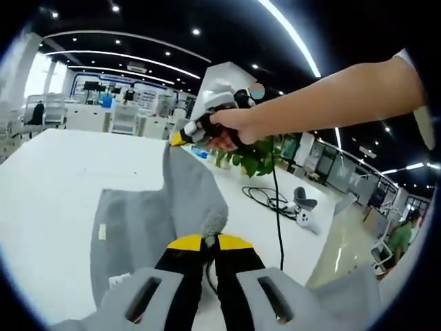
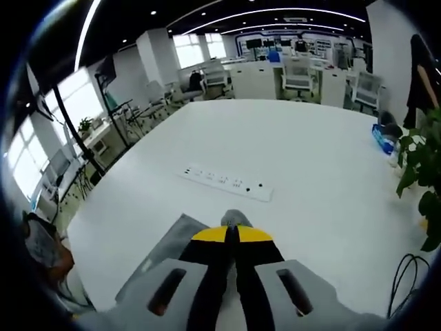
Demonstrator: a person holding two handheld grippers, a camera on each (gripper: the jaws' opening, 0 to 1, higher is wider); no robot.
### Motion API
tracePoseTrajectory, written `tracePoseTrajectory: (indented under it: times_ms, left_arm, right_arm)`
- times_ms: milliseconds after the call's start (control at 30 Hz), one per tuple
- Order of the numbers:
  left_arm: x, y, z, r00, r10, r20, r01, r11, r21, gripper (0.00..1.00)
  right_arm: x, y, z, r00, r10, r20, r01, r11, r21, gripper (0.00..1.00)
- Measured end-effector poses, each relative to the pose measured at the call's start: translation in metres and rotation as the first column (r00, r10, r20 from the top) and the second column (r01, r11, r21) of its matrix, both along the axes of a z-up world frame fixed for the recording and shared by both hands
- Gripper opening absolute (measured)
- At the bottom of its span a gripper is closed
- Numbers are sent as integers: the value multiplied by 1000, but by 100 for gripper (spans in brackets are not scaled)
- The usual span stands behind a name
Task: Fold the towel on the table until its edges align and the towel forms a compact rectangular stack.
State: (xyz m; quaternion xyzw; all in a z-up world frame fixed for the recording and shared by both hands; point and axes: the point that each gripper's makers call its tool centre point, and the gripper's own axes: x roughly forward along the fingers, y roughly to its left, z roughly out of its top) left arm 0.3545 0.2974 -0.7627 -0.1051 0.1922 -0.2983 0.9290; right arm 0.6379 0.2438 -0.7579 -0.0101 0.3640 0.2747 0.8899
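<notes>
Both grippers, left [image 1: 210, 241] and right [image 2: 231, 233], jaws clamped on grey terry towel [image 1: 148, 221] corners, lifted above white table [image 1: 48, 179] for folding.

left gripper view — low, close over the towel [image 1: 148, 227], facing the table's [image 1: 48, 179] far edge | right gripper view — low, facing across the same table [image 2: 310, 152]

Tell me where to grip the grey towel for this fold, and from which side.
Grip the towel at two corners of one edge, as both grippers do now: the left gripper pinches one corner, the right gripper the other. That edge hangs lifted between them; the rest lies flat on the table.
</notes>
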Motion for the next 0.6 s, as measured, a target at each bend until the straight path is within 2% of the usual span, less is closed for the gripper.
tracePoseTrajectory:
  times_ms: [267,600]
  left_arm:
    - [1,23,-1,997,77,-13,-77,996,-48,5]
    - [-2,38,-6,992,128,-24,-129,990,-54,5]
  right_arm:
    - [-5,25,-1,1000,17,6,-16,1000,-20,0]
    - [9,53,-12,999,32,7,-31,999,-21,0]
